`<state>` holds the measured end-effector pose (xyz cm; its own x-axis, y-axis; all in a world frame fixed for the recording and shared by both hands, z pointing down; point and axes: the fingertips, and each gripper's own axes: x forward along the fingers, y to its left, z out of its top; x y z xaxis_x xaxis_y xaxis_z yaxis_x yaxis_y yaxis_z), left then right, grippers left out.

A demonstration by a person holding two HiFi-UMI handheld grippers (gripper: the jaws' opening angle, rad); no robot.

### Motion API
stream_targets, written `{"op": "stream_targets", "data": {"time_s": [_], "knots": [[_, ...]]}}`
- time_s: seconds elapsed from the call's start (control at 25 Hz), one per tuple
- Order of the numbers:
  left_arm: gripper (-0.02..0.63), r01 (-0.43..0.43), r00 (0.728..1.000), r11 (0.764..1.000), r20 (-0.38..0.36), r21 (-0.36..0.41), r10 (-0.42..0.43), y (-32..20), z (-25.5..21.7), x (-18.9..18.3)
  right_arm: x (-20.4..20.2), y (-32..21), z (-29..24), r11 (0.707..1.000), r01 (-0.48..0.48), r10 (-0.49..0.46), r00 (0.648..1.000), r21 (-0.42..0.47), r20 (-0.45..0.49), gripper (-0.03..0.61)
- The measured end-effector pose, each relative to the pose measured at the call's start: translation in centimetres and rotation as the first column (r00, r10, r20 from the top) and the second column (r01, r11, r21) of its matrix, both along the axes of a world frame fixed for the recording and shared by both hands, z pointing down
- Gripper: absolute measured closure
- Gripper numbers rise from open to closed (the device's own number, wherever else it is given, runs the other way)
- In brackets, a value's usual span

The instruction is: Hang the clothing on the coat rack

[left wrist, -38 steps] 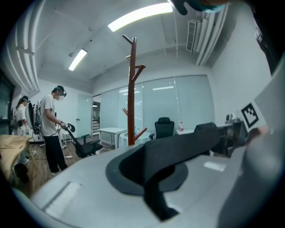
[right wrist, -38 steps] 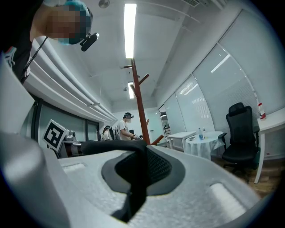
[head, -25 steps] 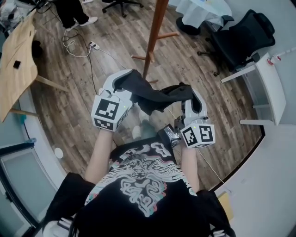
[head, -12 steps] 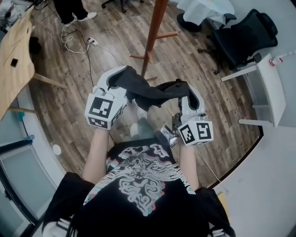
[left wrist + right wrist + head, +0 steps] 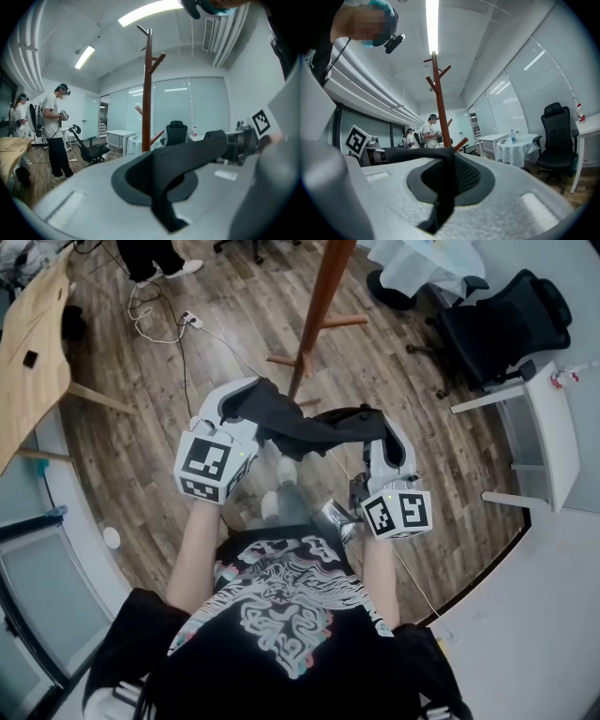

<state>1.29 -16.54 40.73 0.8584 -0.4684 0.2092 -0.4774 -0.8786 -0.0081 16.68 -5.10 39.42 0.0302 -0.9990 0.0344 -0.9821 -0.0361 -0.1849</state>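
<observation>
The left gripper (image 5: 240,404) is clenched on one end of the garment (image 5: 302,428), which spans the air between both grippers, near the rack (image 5: 317,302). The right gripper (image 5: 380,427) clamps the other end. The cloth probably needs raising above a peg (image 5: 339,322), its middle draped over before either grip loosens.

Garment (image 5: 305,427) spans left hand-held gripper (image 5: 247,397) to right hand-held gripper (image 5: 376,424). Coat rack (image 5: 319,306) stands on floor (image 5: 234,324) just beyond. Office chair (image 5: 502,324) far right, worktop (image 5: 37,352) far left.
</observation>
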Motion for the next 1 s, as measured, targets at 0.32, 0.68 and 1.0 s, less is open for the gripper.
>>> {"op": "stream_targets", "data": {"time_s": [0.32,0.68,1.0], "knots": [[0.614,0.029,0.999,0.999,0.019,-0.020,-0.029,-2.8,1.1,0.8,1.0,-3.0,1.1,1.000,0.027,-0.027,1.000,-0.014,0.008,0.565],[0.614,0.048,0.999,0.999,0.023,-0.019,-0.047,-5.9,1.2,1.7,2.2,-6.6,1.3,0.998,0.057,-0.056,0.998,-0.021,0.013,0.565],[0.614,0.068,0.997,0.997,0.023,-0.021,-0.068,-7.9,1.0,2.3,3.0,-8.9,1.1,0.997,0.078,-0.077,0.997,-0.018,0.010,0.565]]}}
